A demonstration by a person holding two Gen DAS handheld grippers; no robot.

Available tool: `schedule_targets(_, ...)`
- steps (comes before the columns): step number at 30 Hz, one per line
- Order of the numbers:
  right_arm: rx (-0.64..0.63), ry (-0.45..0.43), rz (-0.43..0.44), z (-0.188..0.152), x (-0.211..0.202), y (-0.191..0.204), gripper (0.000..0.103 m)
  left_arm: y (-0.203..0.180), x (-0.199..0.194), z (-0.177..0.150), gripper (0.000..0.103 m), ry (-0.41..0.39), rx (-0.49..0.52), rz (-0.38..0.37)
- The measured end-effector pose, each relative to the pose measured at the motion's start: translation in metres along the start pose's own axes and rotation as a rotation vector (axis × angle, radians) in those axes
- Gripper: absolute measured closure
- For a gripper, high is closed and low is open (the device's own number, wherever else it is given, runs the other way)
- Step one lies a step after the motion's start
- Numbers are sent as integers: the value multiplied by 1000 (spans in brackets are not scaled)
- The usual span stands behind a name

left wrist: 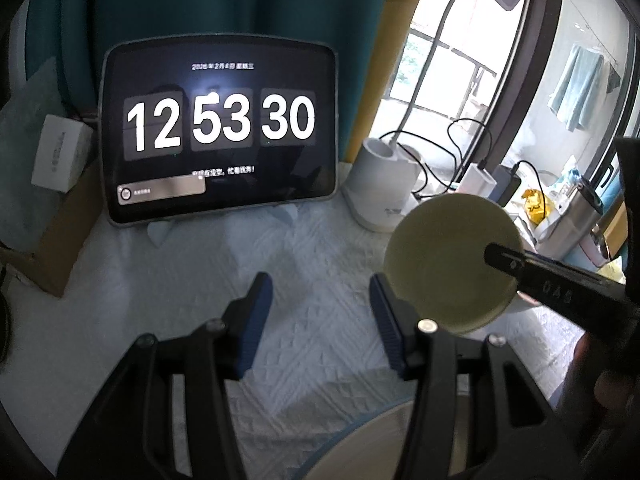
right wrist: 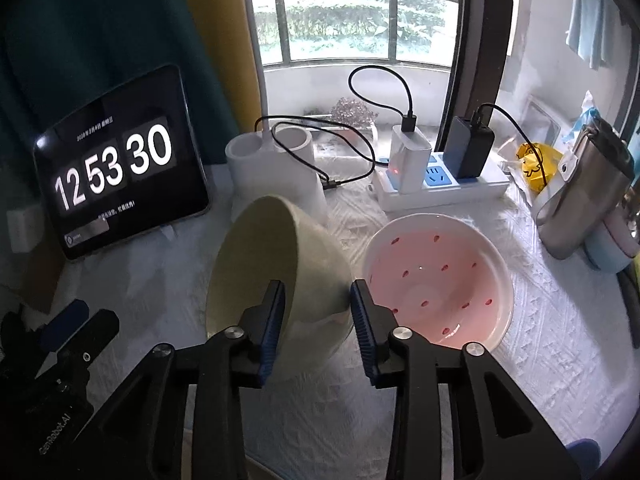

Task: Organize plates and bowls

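White quilted cloth (right wrist: 540, 320) bears empty pink bowl (right wrist: 436, 280); right jaws grip tilted cream bowl (right wrist: 276, 264), left wide.

The cream bowl (right wrist: 276, 268) is showing a smooth, matt ceramic look, while the pink bowl (right wrist: 436, 276) is gleaming with a glossy glaze. A white quilted cloth (left wrist: 304, 248) is covering the table, its stitched pattern looking rough. The flask (right wrist: 580, 196) is shining as brushed metal. The tablet (left wrist: 220, 128) screen is reflecting glossily.
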State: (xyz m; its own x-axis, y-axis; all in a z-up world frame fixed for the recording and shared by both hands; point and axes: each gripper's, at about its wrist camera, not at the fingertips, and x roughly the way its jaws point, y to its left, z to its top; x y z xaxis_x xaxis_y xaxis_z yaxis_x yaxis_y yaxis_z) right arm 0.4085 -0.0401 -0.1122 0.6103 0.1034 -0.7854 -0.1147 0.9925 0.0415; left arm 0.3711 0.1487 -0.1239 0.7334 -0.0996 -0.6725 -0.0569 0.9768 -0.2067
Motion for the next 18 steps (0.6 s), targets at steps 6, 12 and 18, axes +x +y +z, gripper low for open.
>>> schedule_targets(6,8,-3,32,3,-3,-1,76,0,0,0,51,2,-1,-2)
schedule_targets(12,43,34,134,1,-2,-2,77,0,1,0,51,5,2,-3)
schedule_targets(18,65,81,236,-2,1,5,77,0,4,-1,51,12,0,-2)
